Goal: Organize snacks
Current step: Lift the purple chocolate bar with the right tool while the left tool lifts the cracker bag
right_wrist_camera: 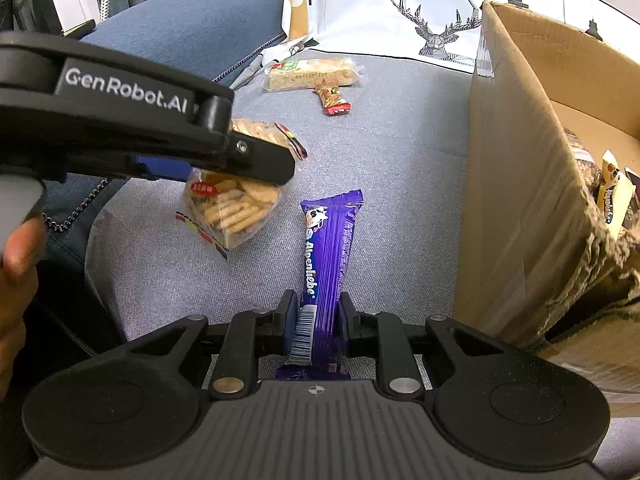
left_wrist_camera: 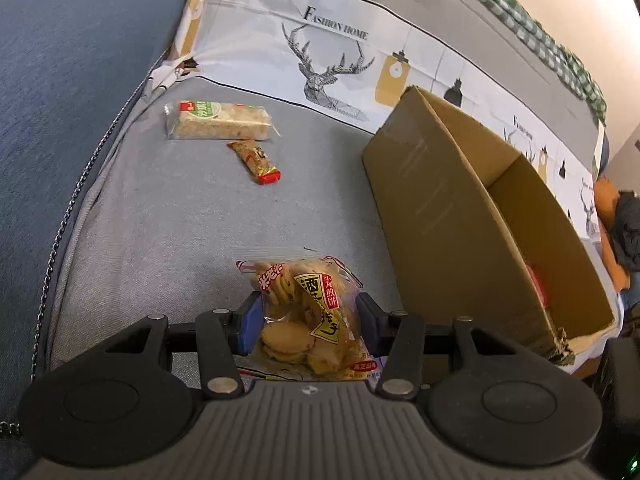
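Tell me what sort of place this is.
Most likely a living room at home, on a sofa. The snacks lie on a grey fabric seat cushion beside a blue upholstered armrest, with a printed "Fashion Home" cushion propped behind. A cardboard box sits on the seat for the snacks.

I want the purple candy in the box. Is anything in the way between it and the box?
Only the box's own near wall. The right gripper holds the purple candy beside the cardboard box, with bare grey cushion between them, so it must go up over that wall.
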The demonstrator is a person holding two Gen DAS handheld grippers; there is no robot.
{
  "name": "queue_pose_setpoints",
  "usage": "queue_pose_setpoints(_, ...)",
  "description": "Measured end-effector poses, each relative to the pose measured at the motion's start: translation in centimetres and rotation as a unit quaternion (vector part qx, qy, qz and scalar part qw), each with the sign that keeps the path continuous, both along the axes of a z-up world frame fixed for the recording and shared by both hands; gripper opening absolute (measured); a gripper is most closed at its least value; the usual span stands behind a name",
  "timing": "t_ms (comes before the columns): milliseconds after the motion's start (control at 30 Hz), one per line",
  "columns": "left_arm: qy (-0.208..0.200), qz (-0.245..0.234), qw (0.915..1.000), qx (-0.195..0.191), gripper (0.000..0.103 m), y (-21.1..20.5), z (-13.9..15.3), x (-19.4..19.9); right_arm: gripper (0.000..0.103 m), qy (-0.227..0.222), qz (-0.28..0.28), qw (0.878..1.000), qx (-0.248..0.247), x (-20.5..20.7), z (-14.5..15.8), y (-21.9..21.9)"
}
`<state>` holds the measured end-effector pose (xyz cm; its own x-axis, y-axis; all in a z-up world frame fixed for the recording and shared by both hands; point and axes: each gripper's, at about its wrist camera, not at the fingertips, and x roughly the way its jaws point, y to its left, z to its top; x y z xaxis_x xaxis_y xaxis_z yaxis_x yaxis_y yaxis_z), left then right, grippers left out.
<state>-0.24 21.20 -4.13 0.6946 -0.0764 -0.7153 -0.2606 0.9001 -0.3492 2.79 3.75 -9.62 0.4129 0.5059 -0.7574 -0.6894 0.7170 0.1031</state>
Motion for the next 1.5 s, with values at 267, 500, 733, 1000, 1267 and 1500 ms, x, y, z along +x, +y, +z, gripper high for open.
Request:
queue_pose_setpoints(267, -0.011, 0.015, 0.9996, -0.021, 0.054, 0.7, 0.2, -0.5, 0.022, -0.003, 0.002, 1.000, -0.002, 0.1, 0.1, 0.1)
queue_pose_setpoints(500, -0.009, 0.013, 0.9998, -0.013, 0.054, 0.5, 0.3, -0.4, 0.022, -0.004, 0.002, 1.000, -0.003, 0.1, 0.1, 0.0)
queue_pose_setpoints(733, -0.013, 0.017, 0.9998, -0.005, 0.054, 0.4, 0.4, -0.7, 0.022, -0.017, -0.004, 1.000, 0.017, -0.3, 1.2, -0.3)
queue_pose_setpoints(1000, -0.042, 0.044, 0.9982, -0.004, 0.054, 0.7, 1.1, -1.7, 0.021, -0.056, 0.001, 0.997, 0.061, -1.0, 4.4, -1.0)
queue_pose_setpoints(1267, -0.082, 0.078, 0.9932, -0.028, 0.054, 1.9, 2.1, -3.0, 0.022, -0.064, 0.008, 0.992, 0.110, -0.9, 7.6, -2.4)
queue_pose_setpoints(1500, -0.077, 0.098, 0.9918, -0.029, 0.054, 2.4, 2.0, -2.8, 0.022, -0.061, 0.012, 0.987, 0.150, -0.4, 9.2, -3.0)
